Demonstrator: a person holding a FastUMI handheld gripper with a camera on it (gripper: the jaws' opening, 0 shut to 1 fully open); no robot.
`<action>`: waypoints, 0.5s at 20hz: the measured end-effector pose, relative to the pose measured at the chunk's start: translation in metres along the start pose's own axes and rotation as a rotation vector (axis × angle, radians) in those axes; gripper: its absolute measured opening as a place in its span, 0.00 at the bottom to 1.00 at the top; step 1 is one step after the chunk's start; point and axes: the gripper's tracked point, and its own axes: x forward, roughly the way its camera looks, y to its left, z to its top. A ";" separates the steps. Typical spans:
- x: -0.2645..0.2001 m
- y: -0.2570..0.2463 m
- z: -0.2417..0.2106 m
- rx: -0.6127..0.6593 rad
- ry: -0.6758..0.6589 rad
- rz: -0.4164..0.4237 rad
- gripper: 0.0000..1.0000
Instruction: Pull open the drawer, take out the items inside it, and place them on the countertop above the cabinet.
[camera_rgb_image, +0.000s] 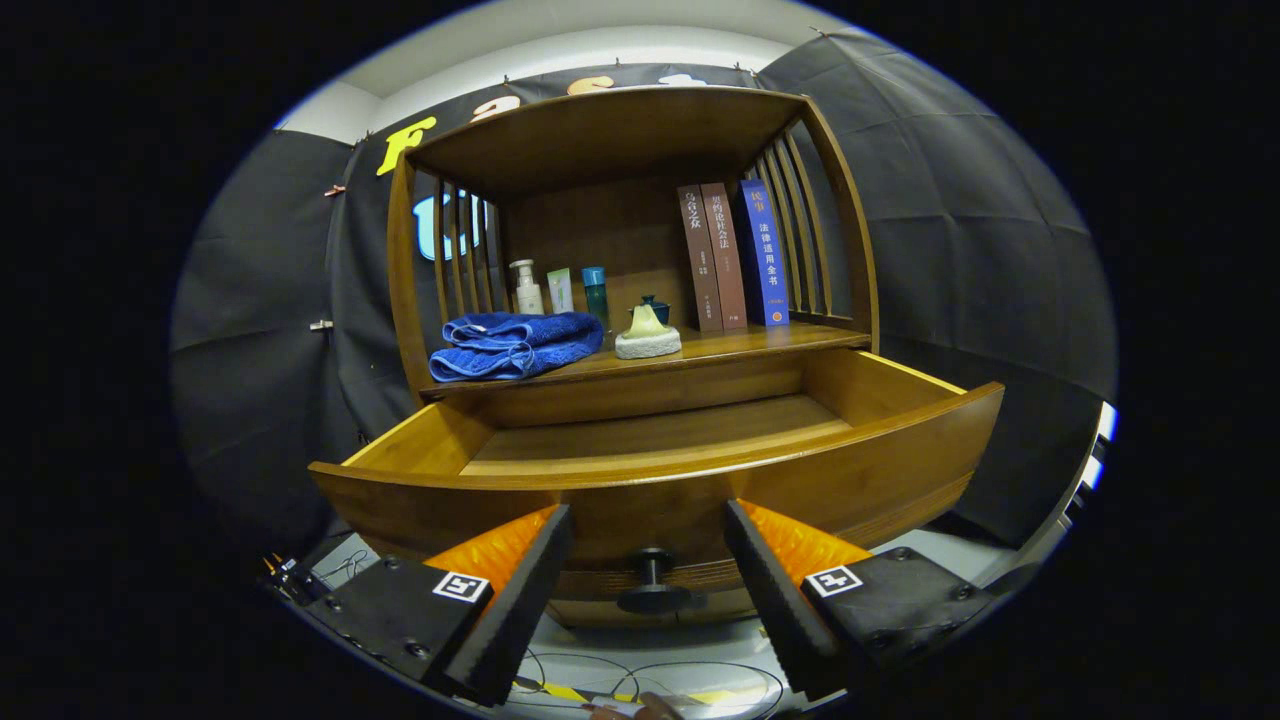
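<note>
The wooden drawer (860, 470) stands pulled out toward me, and the part of its inside that I see holds nothing. Its dark round knob (652, 580) sits on the drawer front, between my fingers and slightly below their tips. My gripper (648, 515) is open, with the fingers apart on either side of the knob and touching nothing. On the countertop (760, 342) above the drawer lie a folded blue towel (515, 345) and a pale sponge-like item with a yellow top (647, 336).
Behind the towel stand a white pump bottle (526, 288), a small tube (560, 290) and a teal bottle (595, 292). Three upright books (735, 255) stand at the back right of the countertop. The cabinet has slatted sides and a top shelf. Cables lie on the floor below.
</note>
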 end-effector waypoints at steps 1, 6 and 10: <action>0.006 0.000 0.001 0.001 0.000 0.001 0.99; 0.048 -0.001 0.013 -0.007 -0.014 -0.004 0.98; 0.086 0.000 0.020 -0.005 -0.014 -0.005 0.99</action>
